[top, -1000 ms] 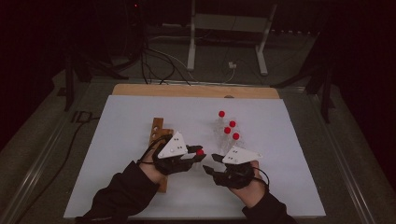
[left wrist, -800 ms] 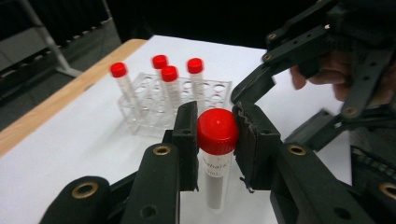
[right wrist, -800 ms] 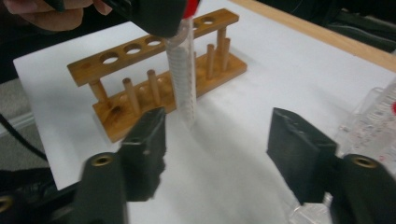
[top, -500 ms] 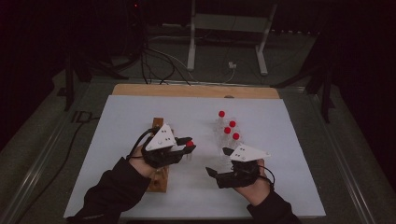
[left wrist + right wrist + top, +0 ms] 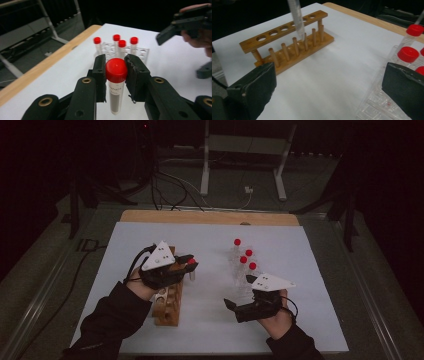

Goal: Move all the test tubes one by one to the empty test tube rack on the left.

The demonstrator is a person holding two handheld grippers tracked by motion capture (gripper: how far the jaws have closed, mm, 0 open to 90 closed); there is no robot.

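Note:
My left gripper (image 5: pixel 115 67) is shut on a clear tube with a red cap (image 5: pixel 116 70), gripped just under the cap and hanging upright. In the high view the left gripper (image 5: pixel 190 265) holds the tube over the far end of the wooden tube rack (image 5: pixel 167 307). In the right gripper view the tube's (image 5: pixel 297 20) lower end hangs by the wooden rack's (image 5: pixel 287 47) pegs. My right gripper (image 5: pixel 328 87) has just been opening and stands wide open with nothing between its jaws. It sits low near the table's front (image 5: pixel 239 294).
A clear plastic rack (image 5: pixel 239 280) with several red-capped tubes (image 5: pixel 243 259) stands just beyond the right gripper, at centre right of the white mat (image 5: pixel 300 250). The same plastic rack (image 5: pixel 382 105) lies by the right jaw. A wooden strip (image 5: pixel 210 217) edges the mat's far side.
The left gripper has carried the tube leftward and up, away from the right gripper, to the wooden rack. The right gripper's jaws have spread apart; that hand stayed in place.

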